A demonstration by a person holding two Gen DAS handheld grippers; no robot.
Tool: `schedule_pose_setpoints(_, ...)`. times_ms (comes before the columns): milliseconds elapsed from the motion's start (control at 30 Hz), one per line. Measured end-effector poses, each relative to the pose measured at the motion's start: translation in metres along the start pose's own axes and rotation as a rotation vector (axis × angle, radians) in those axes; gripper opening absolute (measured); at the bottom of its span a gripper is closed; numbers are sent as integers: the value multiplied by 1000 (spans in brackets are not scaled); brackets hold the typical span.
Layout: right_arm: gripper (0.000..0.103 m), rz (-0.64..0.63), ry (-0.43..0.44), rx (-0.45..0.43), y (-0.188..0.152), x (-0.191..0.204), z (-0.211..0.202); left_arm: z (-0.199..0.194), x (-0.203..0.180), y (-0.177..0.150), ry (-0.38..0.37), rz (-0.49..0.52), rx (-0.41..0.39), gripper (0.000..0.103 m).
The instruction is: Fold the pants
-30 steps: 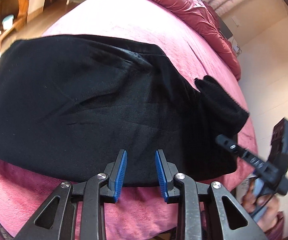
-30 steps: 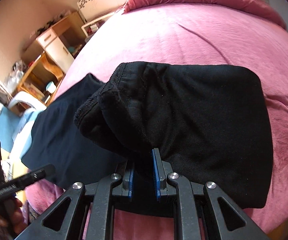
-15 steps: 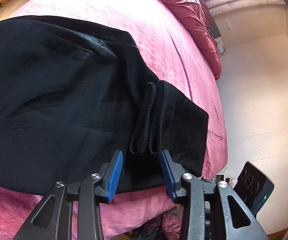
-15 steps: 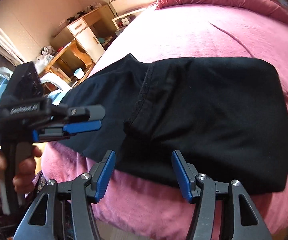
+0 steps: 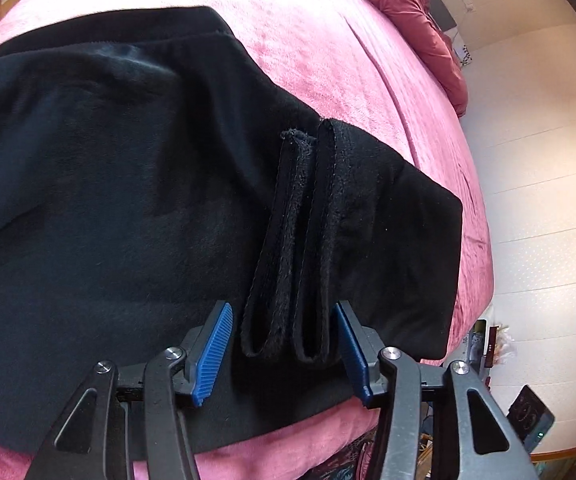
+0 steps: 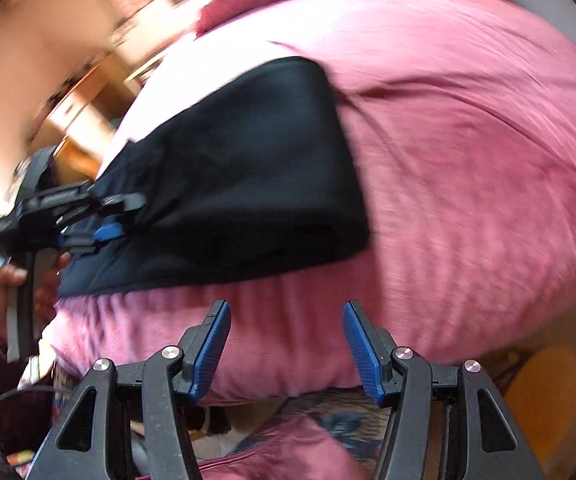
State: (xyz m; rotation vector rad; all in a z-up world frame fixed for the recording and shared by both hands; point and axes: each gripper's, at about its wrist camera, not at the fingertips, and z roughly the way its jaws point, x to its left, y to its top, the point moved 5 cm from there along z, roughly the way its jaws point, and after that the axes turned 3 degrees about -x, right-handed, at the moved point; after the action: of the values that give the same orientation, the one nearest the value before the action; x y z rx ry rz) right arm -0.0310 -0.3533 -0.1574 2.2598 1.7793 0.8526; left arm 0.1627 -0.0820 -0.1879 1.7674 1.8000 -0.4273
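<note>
Black pants lie on a pink bed cover, with one end folded back so the cuffs rest on top. My left gripper is open, its blue pads either side of the cuffs' near end, not closed on them. In the right wrist view the folded pants lie further off and my right gripper is open and empty, back over the bed's near edge. The left gripper shows there at the pants' left side, held by a hand.
A rumpled pink duvet lies at the far end of the bed. A pale wall and floor clutter are to the right. Wooden furniture stands blurred at the left beyond the bed.
My right gripper let go of the folded pant end, opened and pulled back off the bed. My left gripper moved right to the cuffs and opened wider around them.
</note>
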Motion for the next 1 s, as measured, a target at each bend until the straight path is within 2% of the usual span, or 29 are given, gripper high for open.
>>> schedule_pose_setpoints(33,59,26,-12,-4,1,-5,2,2,-2,2,-15,-3,-1,47)
schedule_pose_setpoints(67,59,41,-28,-13,2,-10,3,3,-7,5,-31,7,0,26)
schedule_pose_setpoints(100,59,46,-45,-21,4,-13,4,2,-11,7,-33,17,-1,21)
schedule_pose_setpoints(333,66,17,-130,-65,25,-17,18,-51,-54,10,-249,57,-72,18)
schedule_pose_setpoints(433,65,36,-149,-103,34,-15,26,-69,-64,5,-300,65,-93,18)
schedule_pose_setpoints(500,49,9,-175,-125,39,-12,30,-71,-60,0,-285,71,-99,18)
schedule_pose_setpoints(533,24,-4,-190,-121,40,-11,34,-69,-54,-2,-256,74,-103,18)
schedule_pose_setpoints(767,22,-73,-216,-82,32,-1,45,-27,15,-18,-76,-18,-32,17)
schedule_pose_setpoints(833,22,-78,-223,-80,31,1,46,-15,19,-16,-93,-40,-34,20)
schedule_pose_setpoints(900,25,-65,-217,-78,31,1,47,-19,16,-13,-94,-35,-54,28)
schedule_pose_setpoints(1000,25,-36,-204,-71,32,0,55,-32,18,1,-92,-22,-101,33)
